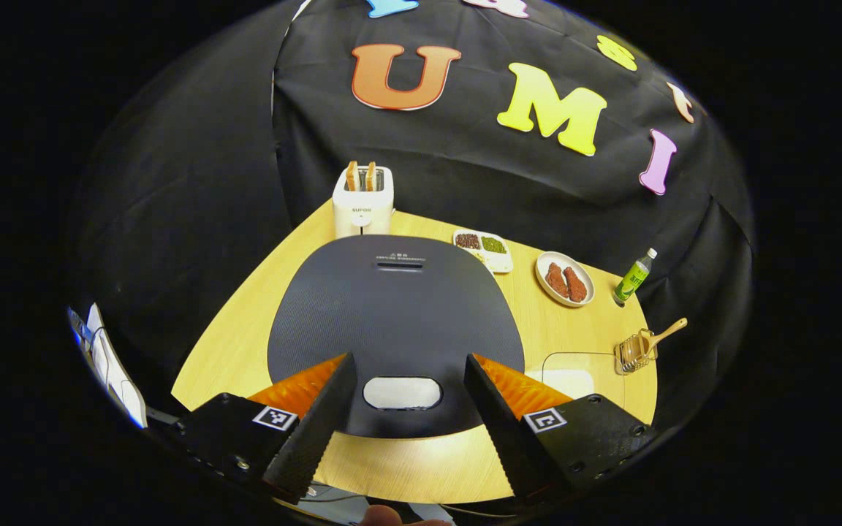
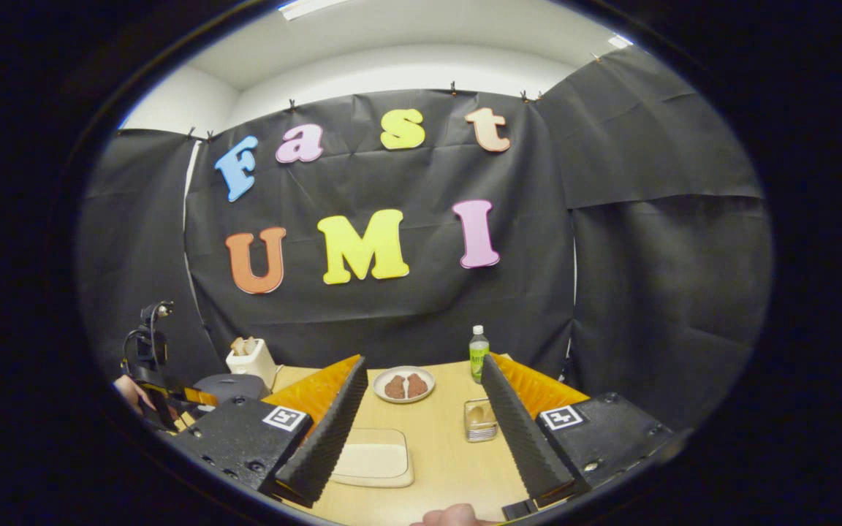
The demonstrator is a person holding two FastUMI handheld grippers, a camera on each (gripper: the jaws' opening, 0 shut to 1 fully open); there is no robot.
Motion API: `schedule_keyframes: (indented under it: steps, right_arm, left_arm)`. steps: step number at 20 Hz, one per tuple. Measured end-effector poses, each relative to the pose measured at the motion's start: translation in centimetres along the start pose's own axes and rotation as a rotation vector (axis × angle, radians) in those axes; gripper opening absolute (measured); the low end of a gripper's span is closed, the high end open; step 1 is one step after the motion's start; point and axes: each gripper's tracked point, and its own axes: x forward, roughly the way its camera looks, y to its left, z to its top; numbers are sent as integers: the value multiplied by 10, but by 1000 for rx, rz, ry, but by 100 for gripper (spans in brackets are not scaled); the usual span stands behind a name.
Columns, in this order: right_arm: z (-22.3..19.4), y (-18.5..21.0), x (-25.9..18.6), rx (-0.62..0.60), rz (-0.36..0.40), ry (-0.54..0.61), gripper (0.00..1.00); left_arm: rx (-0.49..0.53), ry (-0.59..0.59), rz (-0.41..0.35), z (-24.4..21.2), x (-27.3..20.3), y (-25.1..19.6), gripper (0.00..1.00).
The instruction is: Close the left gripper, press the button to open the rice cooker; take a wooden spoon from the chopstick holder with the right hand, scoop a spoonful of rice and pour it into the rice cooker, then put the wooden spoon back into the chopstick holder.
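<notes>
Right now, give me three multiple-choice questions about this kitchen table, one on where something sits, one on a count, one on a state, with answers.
1. Where is the toaster?
A. behind the rice cooker
B. beside the green bottle
C. on the plate

2. How many pieces of meat lie on the round plate?
A. one
B. two
C. four

3. How do the left gripper jaws stand?
A. shut on the spoon
B. pressed together
C. open, apart over the lid button

Answers: 1 A, the toaster stands past the cooker's far edge by the cloth wall. 2 B, two brown pieces lie side by side. 3 C, the button shows in the gap between the two jaws, and the lid is down.
</notes>
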Motion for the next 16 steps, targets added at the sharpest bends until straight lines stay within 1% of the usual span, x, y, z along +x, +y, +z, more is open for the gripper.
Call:
schedule_keyframes:
  steps: [2, 7, 9, 10, 11, 12, 13, 14, 16]
  right_arm:
    - [-3, 2, 3, 3, 15, 8, 100]
    - [-5, -2, 14, 24, 40, 17, 99]
    - [-7, -4, 21, 35, 51, 19, 99]
    - [-10, -3, 26, 42, 62, 27, 100]
    - [-13, -2, 29, 47, 75, 38, 100]
    - [-14, -3, 34, 48, 84, 46, 100]
    - [-13, -5, 37, 47, 91, 47, 100]
    - [-10, -6, 42, 47, 98, 42, 100]
    - [-10, -8, 50, 39, 118, 44, 100]
  left_arm:
    - [-9, 17, 4, -5, 2, 1, 98]
    - [27, 25, 33, -10, 6, 2, 97]
    - [81, 11, 55, -14, 10, 1, 98]
    - [109, 23, 70, -25, 13, 2, 98]
    - [103, -8, 74, -19, 13, 3, 98]
    - [80, 0, 77, -19, 15, 4, 99]
    - [72, -17, 76, -18, 13, 4, 98]
    - [68, -6, 85, -20, 14, 3, 99]
    - [73, -30, 105, -19, 15, 2, 98]
